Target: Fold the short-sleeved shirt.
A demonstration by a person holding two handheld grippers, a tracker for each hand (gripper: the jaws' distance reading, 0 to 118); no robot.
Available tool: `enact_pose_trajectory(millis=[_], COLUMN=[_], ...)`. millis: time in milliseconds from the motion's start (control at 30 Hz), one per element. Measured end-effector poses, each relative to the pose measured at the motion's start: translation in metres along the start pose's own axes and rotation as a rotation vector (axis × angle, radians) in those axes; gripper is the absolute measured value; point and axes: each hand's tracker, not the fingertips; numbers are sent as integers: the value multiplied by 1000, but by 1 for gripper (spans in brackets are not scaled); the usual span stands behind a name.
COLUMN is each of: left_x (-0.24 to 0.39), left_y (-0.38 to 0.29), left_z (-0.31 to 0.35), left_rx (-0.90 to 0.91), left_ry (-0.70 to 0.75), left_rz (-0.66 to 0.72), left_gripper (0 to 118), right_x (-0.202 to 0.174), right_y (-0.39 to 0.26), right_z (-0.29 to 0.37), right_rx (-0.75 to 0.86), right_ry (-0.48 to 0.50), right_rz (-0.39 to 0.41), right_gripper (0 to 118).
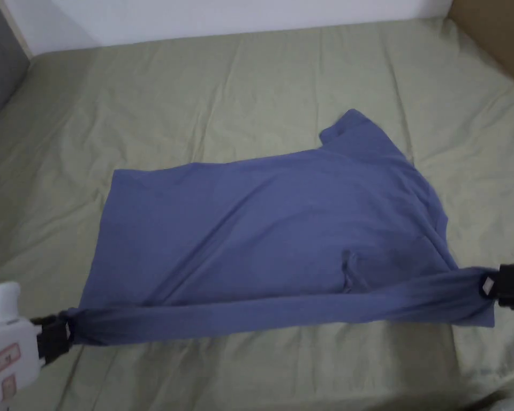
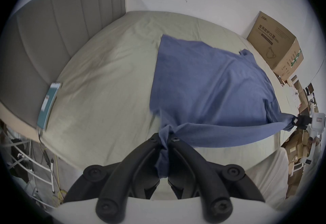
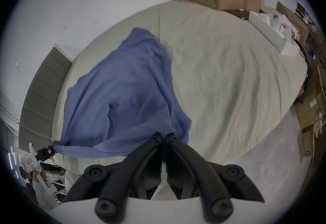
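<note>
I am holding the blue shirt (image 1: pixel 272 214) on the bed (image 1: pixel 197 96), its near long edge pulled taut and raised between my two tools. My left hand-held gripper (image 1: pixel 63 332) is clamped on the hem corner, and my right hand-held gripper (image 1: pixel 491 283) is clamped on the shoulder end. I judge this the first lengthwise fold; next I should be carrying both ends evenly toward the far edge, keeping tension equal.

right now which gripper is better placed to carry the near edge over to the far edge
Neither alone: left gripper and right gripper each pinch one end of the blue shirt's taut near edge, so both should carry it.
</note>
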Motion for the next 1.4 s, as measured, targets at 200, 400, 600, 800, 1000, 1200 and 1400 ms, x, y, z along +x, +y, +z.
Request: enact_pose_trajectory(millis=[200, 400, 600, 800, 1000, 1200, 1400], left_x=[5, -3, -19, -21, -28, 0, -3], left_y=[66, 71, 38, -11, -1, 6, 16], left_z=[-73, -114, -64, -38, -73, -126, -100], left_rx=[-53, -127, -38, -28, -16, -129, -55], left_ry=[39, 78, 58, 21, 16, 107, 50], left_rz=[-67, -42, 50, 93, 128, -39, 32], left_gripper=[6, 99, 93, 1, 96, 82, 5], right_x=[-17, -25, -30, -31, -29, -29, -20], right_y=[67, 79, 53, -1, -25, -29, -17], right_z=[-72, -111, -54, -24, -28, -33, -52], right_rx=[-58, -97, 37, 12, -26, -42, -49], right_ry=[-51, -121, -99, -70, -47, -80, -102], right_rz=[12, 41, 129, 171, 94, 96, 64], right_gripper=[3, 83, 77, 0, 0, 0, 67])
